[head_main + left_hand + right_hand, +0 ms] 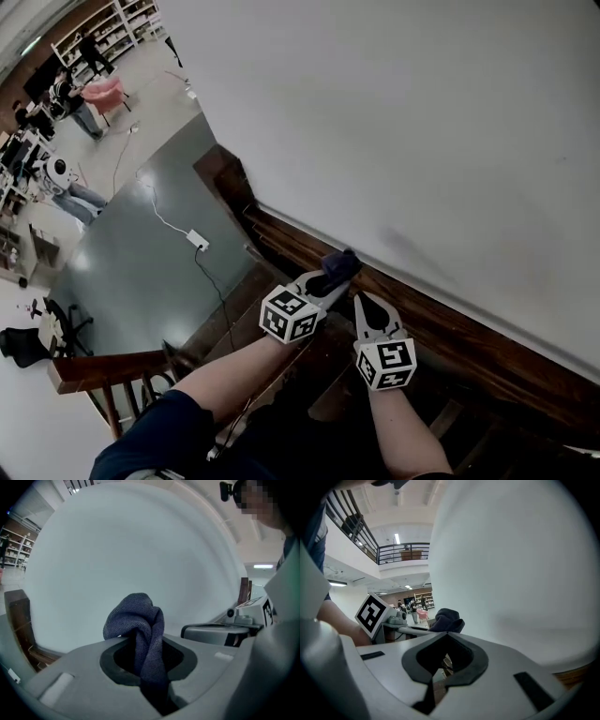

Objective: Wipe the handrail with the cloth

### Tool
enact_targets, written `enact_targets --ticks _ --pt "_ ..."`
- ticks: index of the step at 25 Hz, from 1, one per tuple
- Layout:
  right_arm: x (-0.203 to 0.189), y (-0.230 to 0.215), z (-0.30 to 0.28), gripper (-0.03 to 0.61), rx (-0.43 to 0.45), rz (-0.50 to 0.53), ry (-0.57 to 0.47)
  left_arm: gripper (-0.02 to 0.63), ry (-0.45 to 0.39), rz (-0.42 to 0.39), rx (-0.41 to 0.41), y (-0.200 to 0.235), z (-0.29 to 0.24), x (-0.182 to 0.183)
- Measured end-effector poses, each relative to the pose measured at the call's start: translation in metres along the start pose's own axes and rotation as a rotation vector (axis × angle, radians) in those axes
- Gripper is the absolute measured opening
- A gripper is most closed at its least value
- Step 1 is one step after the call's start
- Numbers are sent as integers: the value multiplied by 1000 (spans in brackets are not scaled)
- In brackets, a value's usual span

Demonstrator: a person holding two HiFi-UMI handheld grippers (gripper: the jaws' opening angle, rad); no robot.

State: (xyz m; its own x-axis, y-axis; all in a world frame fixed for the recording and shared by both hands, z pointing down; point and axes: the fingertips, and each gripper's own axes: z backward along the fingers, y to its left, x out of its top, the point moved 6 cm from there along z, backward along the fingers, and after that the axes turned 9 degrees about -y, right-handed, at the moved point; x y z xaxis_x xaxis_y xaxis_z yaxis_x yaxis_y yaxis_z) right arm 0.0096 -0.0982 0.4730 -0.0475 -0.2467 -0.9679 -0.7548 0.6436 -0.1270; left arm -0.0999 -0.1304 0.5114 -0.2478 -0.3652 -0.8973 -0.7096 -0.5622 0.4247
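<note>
A white wall [422, 112] runs beside a stairway, with a dark wooden handrail [469, 347] along its foot.

In the head view the left tongs [328, 281] reach to the handrail, pinching a bunched dark blue cloth [339, 265] that sits over the rail's top edge, close against the wall. The left gripper view shows the cloth [138, 620] caught between the pressed jaws, one fold standing above them and another hanging down through the gap. The right tongs [372, 314] are just beside the left pair, lower on the rail; in the right gripper view the right tongs [447, 637] have their tips pressed together with nothing between them. Far below lies a grey-green floor [141, 281] with a white cable [164, 217] across it.
</note>
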Motion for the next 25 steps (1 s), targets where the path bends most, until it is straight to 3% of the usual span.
enact_targets --ticks 11,17,25 --pt "52 41 89 8 -10 31 -84 84 -5 -120 -189 -95 53 58" --pt "64 54 141 8 -35 3 -136 84 -57 -96 -248 -139 75 72" --pt "77 81 195 8 -57 -4 -216 84 -70 -81 -366 -203 106 65"
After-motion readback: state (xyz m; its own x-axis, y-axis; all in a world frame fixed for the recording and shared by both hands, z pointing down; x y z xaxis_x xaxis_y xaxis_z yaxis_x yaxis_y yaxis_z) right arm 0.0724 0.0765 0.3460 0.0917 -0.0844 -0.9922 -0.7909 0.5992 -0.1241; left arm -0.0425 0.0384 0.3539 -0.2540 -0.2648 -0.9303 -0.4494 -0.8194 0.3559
